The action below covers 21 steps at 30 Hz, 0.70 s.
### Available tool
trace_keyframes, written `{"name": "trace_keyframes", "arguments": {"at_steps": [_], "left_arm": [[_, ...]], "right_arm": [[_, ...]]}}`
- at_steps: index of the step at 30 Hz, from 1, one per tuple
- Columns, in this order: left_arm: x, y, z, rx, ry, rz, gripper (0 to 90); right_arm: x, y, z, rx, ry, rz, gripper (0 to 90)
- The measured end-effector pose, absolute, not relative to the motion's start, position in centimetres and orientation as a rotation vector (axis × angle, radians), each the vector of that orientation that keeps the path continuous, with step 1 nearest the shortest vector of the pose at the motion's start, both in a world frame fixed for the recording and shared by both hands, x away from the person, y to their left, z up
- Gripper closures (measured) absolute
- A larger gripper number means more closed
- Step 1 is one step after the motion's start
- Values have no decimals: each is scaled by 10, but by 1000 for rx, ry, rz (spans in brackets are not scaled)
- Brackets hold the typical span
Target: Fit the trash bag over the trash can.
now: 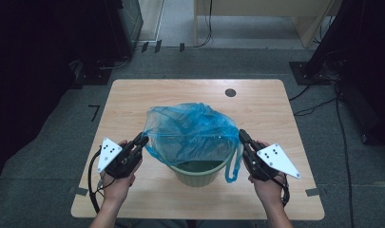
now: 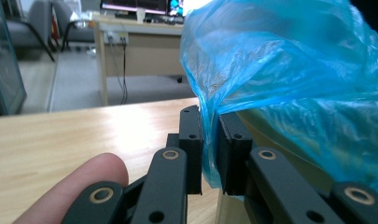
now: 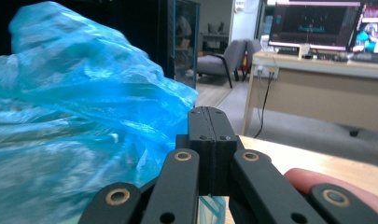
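Blue plastic bag (image 1: 192, 130): billowing up between the two tools, draping over the green bin, crinkled and see-through; one handle loop is hanging down the bin's side nearest the right tool.
Green bin (image 1: 198, 173): sitting on the counter between the two tools, slightly nearer the person than their tips; its mouth is lying under the bag film.
Left tool (image 1: 141, 140): lying in the person's left hand, pointing at the bag's edge. In the left gripper view (image 2: 210, 147) a fold of blue film is passing between the black jaws, which are standing slightly apart; whether the pads are pressing on the film I cannot tell.
Right tool (image 1: 242, 136): lying in the person's right hand, with its tip touching the opposite side of the bag. In the right gripper view (image 3: 209, 140) the jaws are sitting fully together, pad against pad, with the bag bulging just beside them; film caught in the seam is not discernible.
Counter (image 1: 133, 99): pale wood, carrying the bin; both tools are hovering over it.
Hands: a fingertip is showing beside each tool's linkage in the gripper views.
Grey three-cornered plates: riding on top of both tools, facing up.
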<state>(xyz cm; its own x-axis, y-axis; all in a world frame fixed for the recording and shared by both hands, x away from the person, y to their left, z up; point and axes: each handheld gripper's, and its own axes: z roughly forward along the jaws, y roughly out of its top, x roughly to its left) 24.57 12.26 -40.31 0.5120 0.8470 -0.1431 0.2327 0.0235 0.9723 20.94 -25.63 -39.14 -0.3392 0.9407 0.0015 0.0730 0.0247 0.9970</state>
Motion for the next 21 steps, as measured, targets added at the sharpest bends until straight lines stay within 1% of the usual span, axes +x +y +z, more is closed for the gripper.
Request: {"name": "trace_keyframes", "arguments": {"at_steps": [4,9,10,12,13,16,21], "left_arm": [[255,122,-411,1520,1012,575,815],[265,116,-415,1544,1039,580,817],[268,114,-417,1559,1051,567,785],[270,113,-420,1576,1083,572,634],[270,114,-421,1569,1087,565,585],[263,124,-420,1516,1087,540,509],[249,136,-414,1480,1065,560,448]], "right_arm": [[217,-256,-396,1114,1528,1401,900],[227,-256,-396,1125,1527,1384,900],[229,-256,-395,1132,1532,1385,900],[233,-256,-396,1147,1535,1382,900],[233,-256,-397,1149,1533,1385,900],[228,-255,-397,1141,1528,1392,900],[220,-257,-399,1133,1517,1408,900]]}}
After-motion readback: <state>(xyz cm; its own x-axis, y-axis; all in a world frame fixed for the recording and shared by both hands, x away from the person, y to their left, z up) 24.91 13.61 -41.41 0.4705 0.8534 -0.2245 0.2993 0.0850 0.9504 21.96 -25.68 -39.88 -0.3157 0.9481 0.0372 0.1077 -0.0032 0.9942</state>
